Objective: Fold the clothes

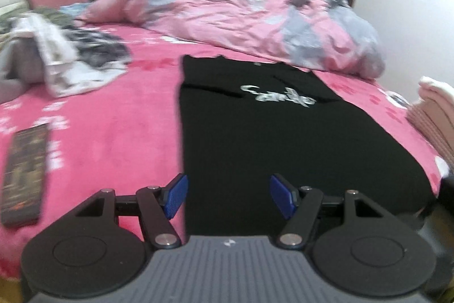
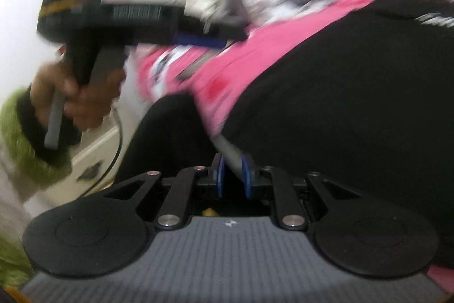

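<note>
On the pink bed (image 1: 107, 138), a black shirt (image 1: 269, 132) lies flat.

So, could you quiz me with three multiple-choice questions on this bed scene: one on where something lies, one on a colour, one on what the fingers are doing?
1. Where does the dark flat box lie relative to the black T-shirt, in the left wrist view?
A. On top of it
B. To its left, on the pink sheet
C. Under the quilt

2. What colour is the lettering on the T-shirt?
A. Silvery white
B. Red
C. Green

3. How do the left gripper's fingers stand?
A. Clamped on the shirt
B. Spread wide, holding nothing
C. Out of view

Answers:
1 B: the dark flat box rests on the pink sheet, apart from the black T-shirt.
2 A: the lettering reads pale silver on black.
3 B: the left gripper shows its blue fingers far apart above the hem.
</note>
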Tool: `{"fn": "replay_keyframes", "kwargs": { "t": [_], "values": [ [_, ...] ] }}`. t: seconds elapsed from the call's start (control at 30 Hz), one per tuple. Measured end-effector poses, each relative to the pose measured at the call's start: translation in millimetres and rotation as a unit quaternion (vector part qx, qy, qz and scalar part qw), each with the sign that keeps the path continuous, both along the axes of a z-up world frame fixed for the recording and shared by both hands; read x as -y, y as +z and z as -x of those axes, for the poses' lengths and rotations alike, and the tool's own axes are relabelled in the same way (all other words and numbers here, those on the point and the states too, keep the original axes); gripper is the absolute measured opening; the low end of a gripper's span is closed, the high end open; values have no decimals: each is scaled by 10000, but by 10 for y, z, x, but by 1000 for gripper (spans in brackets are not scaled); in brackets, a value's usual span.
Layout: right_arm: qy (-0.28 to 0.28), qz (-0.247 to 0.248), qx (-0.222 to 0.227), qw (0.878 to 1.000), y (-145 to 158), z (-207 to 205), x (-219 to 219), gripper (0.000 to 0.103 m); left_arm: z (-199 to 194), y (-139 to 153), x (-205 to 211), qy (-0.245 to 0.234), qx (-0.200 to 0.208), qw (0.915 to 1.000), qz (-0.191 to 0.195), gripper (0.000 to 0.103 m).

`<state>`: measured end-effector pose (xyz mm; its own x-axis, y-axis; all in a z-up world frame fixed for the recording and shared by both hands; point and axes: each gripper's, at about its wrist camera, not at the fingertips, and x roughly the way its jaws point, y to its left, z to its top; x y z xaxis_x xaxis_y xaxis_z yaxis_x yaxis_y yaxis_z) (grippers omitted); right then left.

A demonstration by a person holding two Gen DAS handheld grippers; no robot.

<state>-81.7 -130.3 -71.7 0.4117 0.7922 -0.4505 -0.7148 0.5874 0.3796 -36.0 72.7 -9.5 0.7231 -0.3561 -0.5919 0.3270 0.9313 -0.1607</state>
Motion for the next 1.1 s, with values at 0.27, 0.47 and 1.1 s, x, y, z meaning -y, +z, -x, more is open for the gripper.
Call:
{"fn": "replay_keyframes", "kwargs": {
  "t": [0.27,0.47,1.1],
  "values": [
    [-2103,-299,173,9770,223,41,1134,16,-128,-420,377,-486,-555,9972,130,63],
    [-3576,-511,-100,9324,152,96,1925,24,101,-379,67,-27,-679,9975,-194,67],
    [-3962,1225,271,9096,235,-84,1477,92,-269,-11,692,125,-467,9982,-340,96]
  ]
}}
